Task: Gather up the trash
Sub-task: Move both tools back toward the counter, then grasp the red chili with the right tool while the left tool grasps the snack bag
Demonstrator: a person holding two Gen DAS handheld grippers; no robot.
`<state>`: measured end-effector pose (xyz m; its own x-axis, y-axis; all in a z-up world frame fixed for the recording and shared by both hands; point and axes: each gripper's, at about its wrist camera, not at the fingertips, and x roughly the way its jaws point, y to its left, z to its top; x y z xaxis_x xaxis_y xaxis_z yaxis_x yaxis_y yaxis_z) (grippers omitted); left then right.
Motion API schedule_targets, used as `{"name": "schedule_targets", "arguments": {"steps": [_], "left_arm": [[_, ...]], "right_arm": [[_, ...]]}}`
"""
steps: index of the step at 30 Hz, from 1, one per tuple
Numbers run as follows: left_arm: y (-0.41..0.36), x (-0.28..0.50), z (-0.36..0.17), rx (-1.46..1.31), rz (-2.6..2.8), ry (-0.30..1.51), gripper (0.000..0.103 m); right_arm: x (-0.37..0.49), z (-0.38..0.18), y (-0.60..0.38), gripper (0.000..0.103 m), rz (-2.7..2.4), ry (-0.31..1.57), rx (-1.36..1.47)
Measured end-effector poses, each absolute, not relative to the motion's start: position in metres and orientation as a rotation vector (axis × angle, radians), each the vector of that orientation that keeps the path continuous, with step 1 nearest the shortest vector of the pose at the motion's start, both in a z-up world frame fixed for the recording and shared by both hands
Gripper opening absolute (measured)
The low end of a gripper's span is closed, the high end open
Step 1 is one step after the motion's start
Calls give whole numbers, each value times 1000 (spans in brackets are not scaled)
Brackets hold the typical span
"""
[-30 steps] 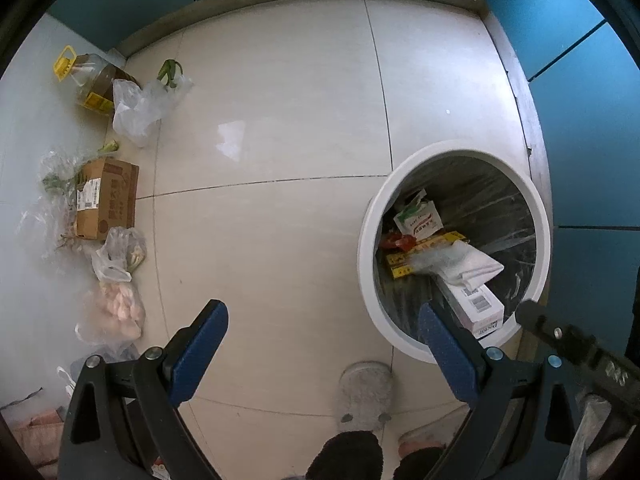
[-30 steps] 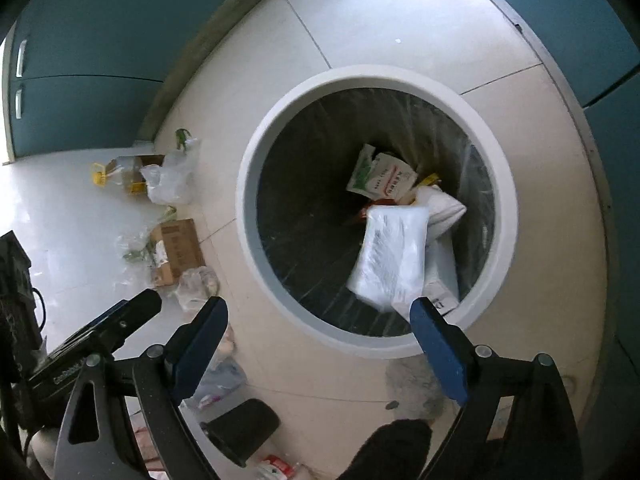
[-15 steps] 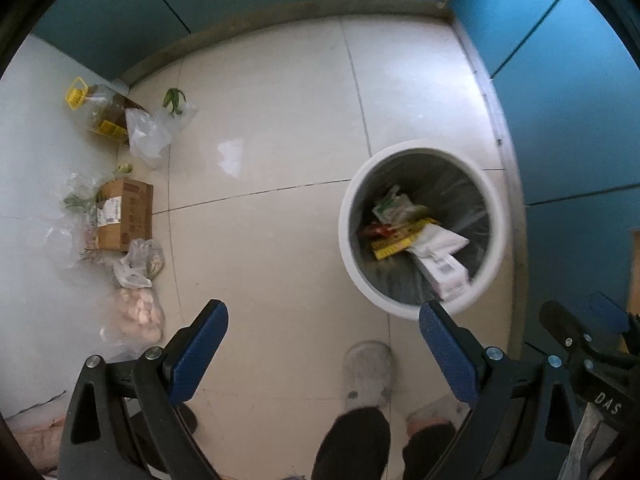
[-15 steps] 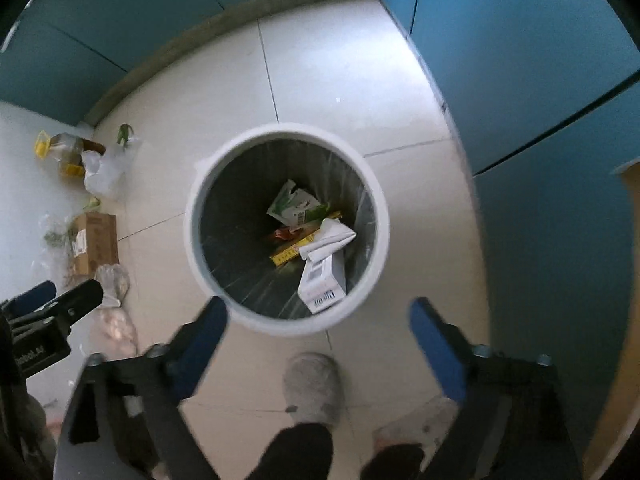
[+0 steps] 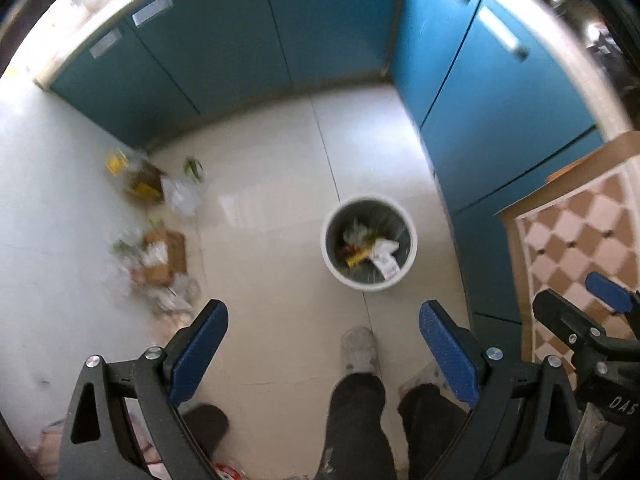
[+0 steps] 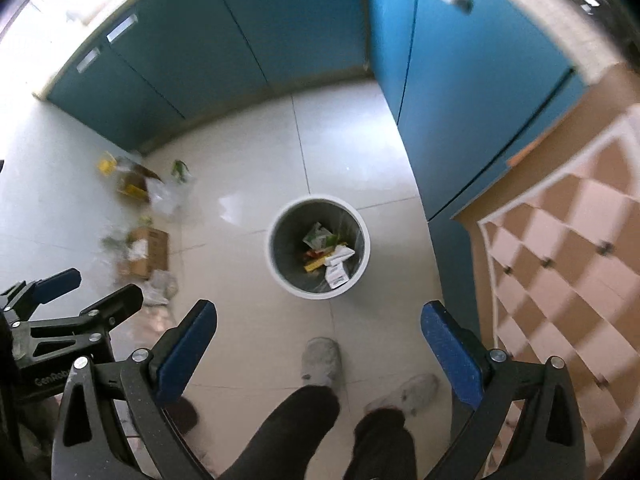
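A white round trash bin (image 5: 332,258) stands on the tiled floor far below, and shows in the right wrist view (image 6: 275,268) too. Inside lie wrappers and a white box (image 5: 386,260), seen also in the right wrist view (image 6: 335,272). My left gripper (image 5: 322,342) is open and empty, high above the floor. My right gripper (image 6: 318,338) is open and empty, high above the bin. The right gripper also shows at the right edge of the left wrist view (image 5: 580,320). The left gripper shows at the left edge of the right wrist view (image 6: 72,300).
Blue cabinets (image 5: 240,40) line the back and right. A cardboard box (image 5: 166,258), plastic bags (image 5: 182,198) and an oil bottle (image 5: 138,178) lie on the floor at the left. A checkered tabletop (image 6: 568,248) is at the right. The person's feet (image 6: 320,360) stand below.
Both grippers have risen far above the bin, which now looks small. The cabinets and a checkered tabletop have come into view. Both grippers stay open.
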<state>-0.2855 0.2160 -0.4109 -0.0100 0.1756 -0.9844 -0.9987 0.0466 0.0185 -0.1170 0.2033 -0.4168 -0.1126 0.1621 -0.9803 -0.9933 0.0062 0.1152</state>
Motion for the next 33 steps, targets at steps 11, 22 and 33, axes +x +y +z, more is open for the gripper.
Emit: {"name": "schedule_targets", "arguments": {"steps": [11, 22, 33], "left_arm": [[192, -165, -232, -641, 1187, 937, 98], [129, 133, -225, -515, 723, 1074, 98], [63, 353, -315, -881, 397, 1231, 97]], "right_arm": [[-6, -207, 113, 103, 1356, 1252, -506], [279, -195, -105, 103, 637, 1264, -170], [396, -294, -215, 58, 300, 1370, -127]]}}
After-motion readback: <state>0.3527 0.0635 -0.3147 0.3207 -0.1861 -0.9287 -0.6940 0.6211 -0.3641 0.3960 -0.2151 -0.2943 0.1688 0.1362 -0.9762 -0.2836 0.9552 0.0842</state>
